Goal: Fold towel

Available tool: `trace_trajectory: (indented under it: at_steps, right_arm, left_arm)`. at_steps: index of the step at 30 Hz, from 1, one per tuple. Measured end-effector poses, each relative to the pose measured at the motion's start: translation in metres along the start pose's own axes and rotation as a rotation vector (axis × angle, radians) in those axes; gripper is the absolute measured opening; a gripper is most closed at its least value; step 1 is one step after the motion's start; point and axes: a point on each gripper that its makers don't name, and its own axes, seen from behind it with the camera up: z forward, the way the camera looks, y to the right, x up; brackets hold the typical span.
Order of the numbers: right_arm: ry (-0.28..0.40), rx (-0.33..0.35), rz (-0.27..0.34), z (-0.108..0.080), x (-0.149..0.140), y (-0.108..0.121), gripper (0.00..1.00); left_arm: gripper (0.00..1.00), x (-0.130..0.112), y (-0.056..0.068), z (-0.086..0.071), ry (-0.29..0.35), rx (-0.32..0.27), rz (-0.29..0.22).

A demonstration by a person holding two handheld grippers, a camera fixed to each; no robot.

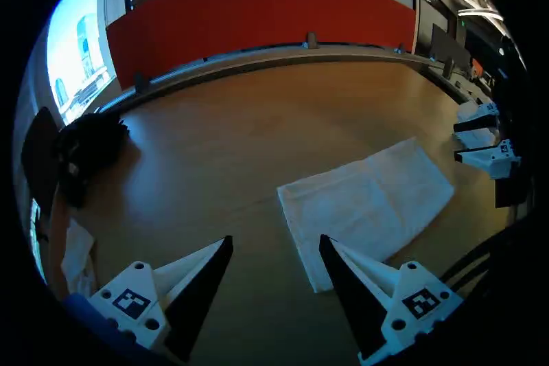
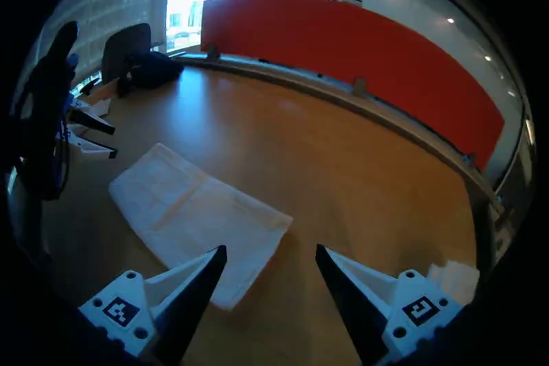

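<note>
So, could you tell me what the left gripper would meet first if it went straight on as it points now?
Probably the bare wooden table, just beside the white towel. The left gripper is open, and its towel-side finger might catch the cloth's edge. Depth is unclear.

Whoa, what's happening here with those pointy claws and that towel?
A person is holding two grippers to fold a white towel. The towel lies flat on the wooden table. The left gripper and the right gripper are both open, each pointing at the towel from a different side. Neither one has hold of it right now.
</note>
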Motion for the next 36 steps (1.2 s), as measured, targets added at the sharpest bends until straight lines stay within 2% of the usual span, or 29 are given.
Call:
trace_trajectory:
  at_steps: [6,12,22,36]
  right_arm:
    - [-0.001,-0.007,0.011,-0.016,-0.010,-0.005,1.00]
    - [-0.003,-0.010,0.022,-0.022,-0.013,-0.007,1.00]
    - [-0.003,0.022,-0.017,-0.021,-0.011,-0.014,1.00]
    - [-0.028,0.081,-0.077,-0.012,-0.015,-0.023,1.00]
  left_arm:
    - [0.93,-0.011,-0.002,-0.015,0.007,0.009,-0.009]
    - [0.93,-0.016,-0.006,-0.022,0.010,0.023,-0.017]
    - [0.93,-0.024,-0.015,-0.040,0.029,0.059,-0.057]
    - [0.93,-0.042,-0.036,-0.069,0.072,0.127,-0.132]
